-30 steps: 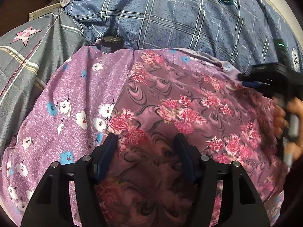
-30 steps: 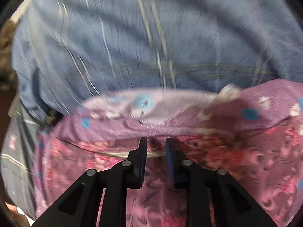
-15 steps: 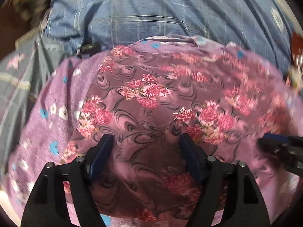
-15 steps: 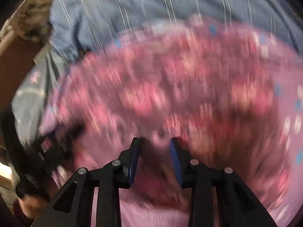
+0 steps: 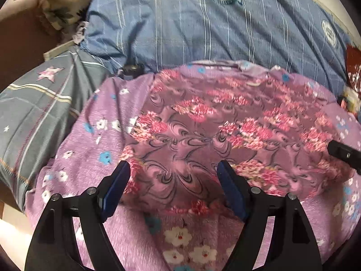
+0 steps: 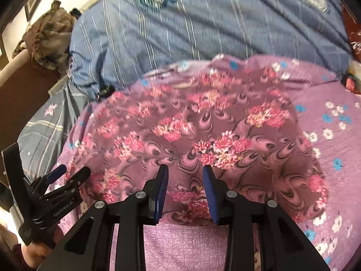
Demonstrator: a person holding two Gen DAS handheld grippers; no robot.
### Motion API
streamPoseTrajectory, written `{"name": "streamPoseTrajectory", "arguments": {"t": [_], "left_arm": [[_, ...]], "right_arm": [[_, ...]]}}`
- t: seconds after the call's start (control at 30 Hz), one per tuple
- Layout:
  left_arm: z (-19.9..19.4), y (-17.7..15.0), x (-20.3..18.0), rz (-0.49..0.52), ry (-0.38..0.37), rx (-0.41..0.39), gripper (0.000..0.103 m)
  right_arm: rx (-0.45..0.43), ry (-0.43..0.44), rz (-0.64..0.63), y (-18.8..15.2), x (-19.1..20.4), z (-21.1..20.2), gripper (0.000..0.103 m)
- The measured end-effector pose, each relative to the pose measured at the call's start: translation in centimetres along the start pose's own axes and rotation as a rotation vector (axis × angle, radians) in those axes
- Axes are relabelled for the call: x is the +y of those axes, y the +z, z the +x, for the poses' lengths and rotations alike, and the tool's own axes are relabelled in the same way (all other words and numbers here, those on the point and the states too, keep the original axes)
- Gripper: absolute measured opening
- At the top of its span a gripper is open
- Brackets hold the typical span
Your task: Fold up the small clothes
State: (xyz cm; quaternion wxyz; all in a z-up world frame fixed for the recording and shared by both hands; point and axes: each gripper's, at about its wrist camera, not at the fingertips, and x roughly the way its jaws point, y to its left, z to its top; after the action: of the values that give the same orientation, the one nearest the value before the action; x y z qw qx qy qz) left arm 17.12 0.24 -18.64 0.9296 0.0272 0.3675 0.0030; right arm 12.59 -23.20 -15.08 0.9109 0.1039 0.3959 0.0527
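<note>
A small mauve garment with red-pink flowers lies spread flat on a lilac blanket with white and blue flowers. It also shows in the right wrist view. My left gripper is open and empty, hovering over the garment's near edge. My right gripper is open with a narrower gap, empty, above the same near edge. The left gripper also shows in the right wrist view at the lower left. A tip of the right gripper shows at the right edge of the left wrist view.
A blue striped duvet lies beyond the blanket. A grey cover with a pink star lies at the left. A small dark object sits at the blanket's far left corner. Crumpled patterned cloth lies at the far left.
The right gripper has opened and swung back from the garment's far edge to its near edge. The left gripper pulled back a little toward the near edge and stayed open.
</note>
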Motion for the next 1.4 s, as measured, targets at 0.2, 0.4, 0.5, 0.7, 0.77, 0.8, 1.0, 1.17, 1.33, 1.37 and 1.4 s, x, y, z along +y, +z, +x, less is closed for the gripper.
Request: {"name": "streamPoseTrajectory", "arguments": {"t": [0.2, 0.4, 0.5, 0.7, 0.77, 0.8, 1.0, 1.17, 1.33, 1.37, 1.4], "left_arm": [[-0.8, -0.2, -0.8, -0.001, -0.016, -0.003, 0.08], [0.7, -0.3, -1.6, 0.013, 0.002, 0.022, 0.08], [2.1, -0.6, -1.9, 0.017, 0.015, 0.057, 0.08], [4.0, -1.3, -2.6, 0.027, 0.048, 0.103, 0.082], [3.7, -1.2, -2.7, 0.021, 0.051, 0.099, 0.082], [3.5, -1.1, -2.6, 0.01, 0.042, 0.09, 0.082], [1.4, -0.4, -3.5, 0.011, 0.01, 0.012, 0.082], [1.6, -0.1, -5.2, 0.025, -0.026, 0.021, 0.082], [3.1, -0.4, -6.8, 0.048, -0.042, 0.074, 0.082], [3.5, -0.6, -7.1, 0.055, -0.033, 0.088, 0.083], [3.8, -0.7, -7.2, 0.061, -0.026, 0.091, 0.084]], "right_arm": [[0.006, -0.004, 0.034, -0.8, -1.1, -0.1, 0.031], [0.048, 0.013, 0.025, -1.2, -1.1, 1.9, 0.03], [0.158, -0.019, 0.017, -1.9, -1.2, 4.8, 0.029], [0.141, -0.059, -0.066, -2.3, 0.0, 4.8, 0.03], [0.126, -0.052, -0.063, -2.1, -0.1, 4.3, 0.029], [0.106, -0.052, -0.066, -2.0, -0.1, 3.8, 0.03], [-0.006, -0.059, -0.058, -1.4, -0.6, 1.7, 0.031], [-0.005, -0.119, 0.01, -1.1, -2.8, 1.7, 0.031], [0.064, -0.185, 0.079, -1.0, -5.6, 3.2, 0.03], [0.073, -0.181, 0.078, -1.0, -5.8, 3.5, 0.03], [0.069, -0.184, 0.069, -1.1, -5.8, 3.6, 0.03]]}}
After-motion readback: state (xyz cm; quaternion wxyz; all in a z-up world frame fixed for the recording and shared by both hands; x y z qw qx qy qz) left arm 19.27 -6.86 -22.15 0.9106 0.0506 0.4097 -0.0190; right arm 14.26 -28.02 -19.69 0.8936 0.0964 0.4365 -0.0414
